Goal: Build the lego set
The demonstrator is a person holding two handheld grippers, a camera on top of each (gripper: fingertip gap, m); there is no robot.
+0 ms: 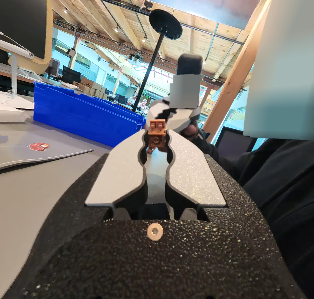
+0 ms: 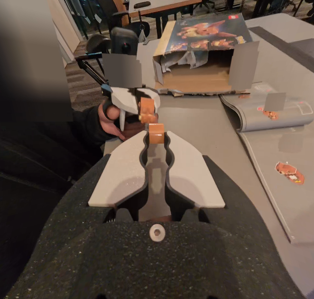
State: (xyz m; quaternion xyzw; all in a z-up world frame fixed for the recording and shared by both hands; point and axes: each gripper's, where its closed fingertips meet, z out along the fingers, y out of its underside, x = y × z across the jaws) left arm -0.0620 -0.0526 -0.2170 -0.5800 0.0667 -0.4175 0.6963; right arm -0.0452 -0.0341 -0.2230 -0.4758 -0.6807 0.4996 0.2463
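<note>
Right wrist view, nearest first: the right gripper (image 2: 156,138) is clamped on a smooth orange piece (image 2: 156,128), with both pads pressed to its sides and the curved top standing proud of the tips. Just beyond it, nearly touching, the left gripper (image 2: 147,102) comes in from the left, held in a hand (image 2: 108,121). It grips a knobbly orange-brown brick assembly (image 2: 147,112), and both parts are held above the grey table (image 2: 195,121) near its left edge. Booklets (image 2: 271,119) lie toward the table's right edge, and a torn-open box (image 2: 200,56) sits at the far edge.

In the left wrist view the left gripper (image 1: 156,135) is shut on the same assembly (image 1: 156,129), clip side up. The right gripper (image 1: 169,116) is close behind it. A booklet (image 1: 42,155) lies to the left, with blue bins (image 1: 85,107) farther back.
</note>
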